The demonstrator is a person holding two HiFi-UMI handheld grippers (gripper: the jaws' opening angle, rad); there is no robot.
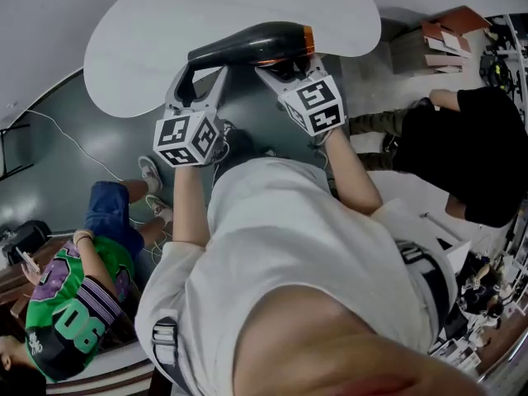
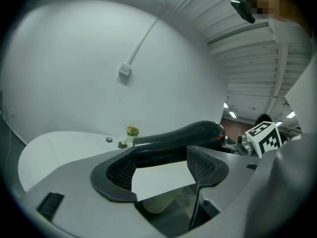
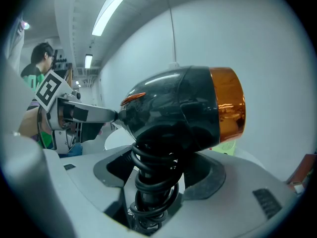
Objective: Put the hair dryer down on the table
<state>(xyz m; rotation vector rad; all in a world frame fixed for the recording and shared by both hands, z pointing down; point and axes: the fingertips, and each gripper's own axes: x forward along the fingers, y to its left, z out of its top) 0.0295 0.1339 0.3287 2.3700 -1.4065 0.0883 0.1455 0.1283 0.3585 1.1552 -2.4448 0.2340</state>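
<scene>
Right claw (image 3: pixel 153 182) grips the hair dryer (image 1: pixel 247 44) by its cord-wrapped handle; left claw (image 2: pixel 161 165) gapes open. If released at the bench (image 1: pixel 148 23) near edge, the dryer may fall.

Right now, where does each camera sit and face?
Head view: on the head, steeply down at table and dryer; torso, arms, left gripper, right gripper show.
Left gripper view: on left gripper, along open jaws at dryer; right gripper's cube shows.
Right gripper view: on right gripper, at clamped dryer handle; left gripper shows.
All share the dryer.
</scene>
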